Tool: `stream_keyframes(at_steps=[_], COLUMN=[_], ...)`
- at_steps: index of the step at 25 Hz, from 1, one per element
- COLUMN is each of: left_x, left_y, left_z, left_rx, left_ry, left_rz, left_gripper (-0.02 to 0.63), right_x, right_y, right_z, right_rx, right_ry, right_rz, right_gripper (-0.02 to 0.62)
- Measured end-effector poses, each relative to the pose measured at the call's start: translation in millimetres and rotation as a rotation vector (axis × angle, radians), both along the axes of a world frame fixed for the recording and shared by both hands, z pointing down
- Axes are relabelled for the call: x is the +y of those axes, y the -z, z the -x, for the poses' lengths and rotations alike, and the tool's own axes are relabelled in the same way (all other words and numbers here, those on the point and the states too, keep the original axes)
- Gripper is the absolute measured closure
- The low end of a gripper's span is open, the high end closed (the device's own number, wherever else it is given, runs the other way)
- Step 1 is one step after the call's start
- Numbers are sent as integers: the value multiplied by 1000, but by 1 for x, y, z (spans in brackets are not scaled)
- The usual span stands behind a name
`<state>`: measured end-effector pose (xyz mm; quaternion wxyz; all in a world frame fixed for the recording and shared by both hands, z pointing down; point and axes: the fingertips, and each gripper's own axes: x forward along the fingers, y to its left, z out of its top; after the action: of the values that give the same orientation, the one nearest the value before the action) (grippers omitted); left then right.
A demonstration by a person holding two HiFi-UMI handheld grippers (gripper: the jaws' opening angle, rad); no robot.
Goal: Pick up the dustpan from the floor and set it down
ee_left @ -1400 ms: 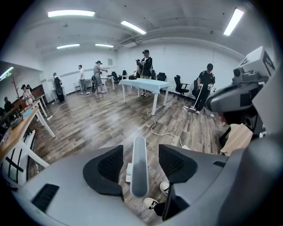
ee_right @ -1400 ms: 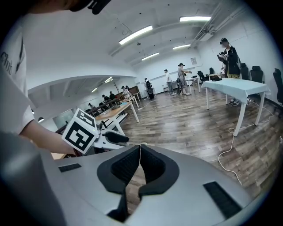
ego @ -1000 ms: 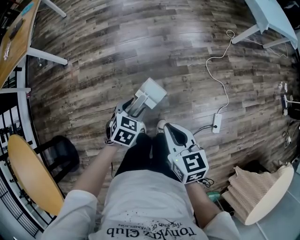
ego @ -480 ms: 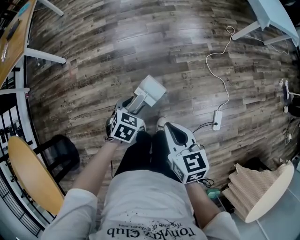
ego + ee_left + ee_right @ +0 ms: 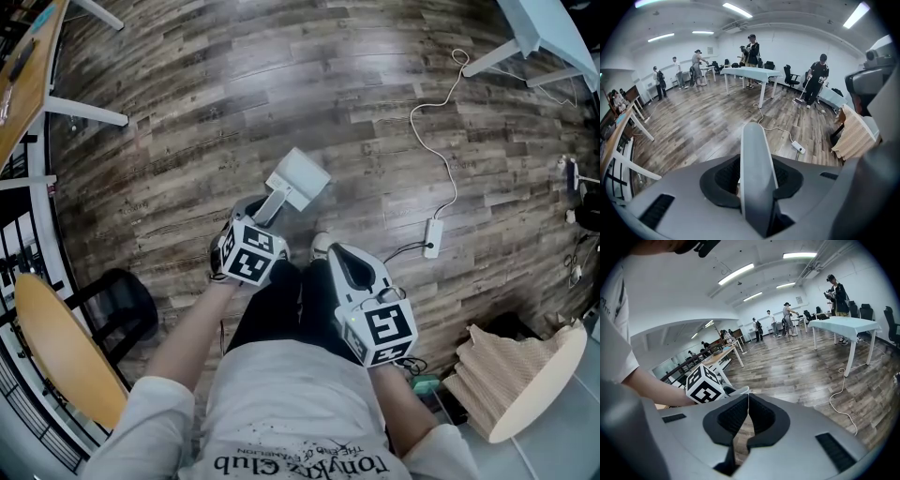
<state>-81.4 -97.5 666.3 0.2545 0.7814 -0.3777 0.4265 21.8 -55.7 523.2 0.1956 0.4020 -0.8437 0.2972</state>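
Left gripper (image 5: 257, 216): jaws just closed partway, and the black ribbed pads are now clamped on the dustpan (image 5: 299, 175) handle. The handle is a smooth, grey, rounded bar running straight ahead between the jaws. The boxy pale pan sits just beyond the tips, over the wood-plank floor (image 5: 375, 94). Right gripper (image 5: 748, 398): tips together, nothing held, just beside the left one.
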Motion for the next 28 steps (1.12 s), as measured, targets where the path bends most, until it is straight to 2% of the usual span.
stream_keyframes(at_steps=[14, 28], left_x=[5, 14], left_y=[0, 7], left_z=[-10, -6], left_rx=[-15, -8], left_ry=[-74, -43], left_rz=[-9, -28], left_gripper=[525, 529], right_x=[-2, 1], right_y=[0, 8], right_z=[-1, -2], right_rx=[0, -4], right_ry=[1, 8], right_rz=[-5, -26], right_gripper=[570, 569])
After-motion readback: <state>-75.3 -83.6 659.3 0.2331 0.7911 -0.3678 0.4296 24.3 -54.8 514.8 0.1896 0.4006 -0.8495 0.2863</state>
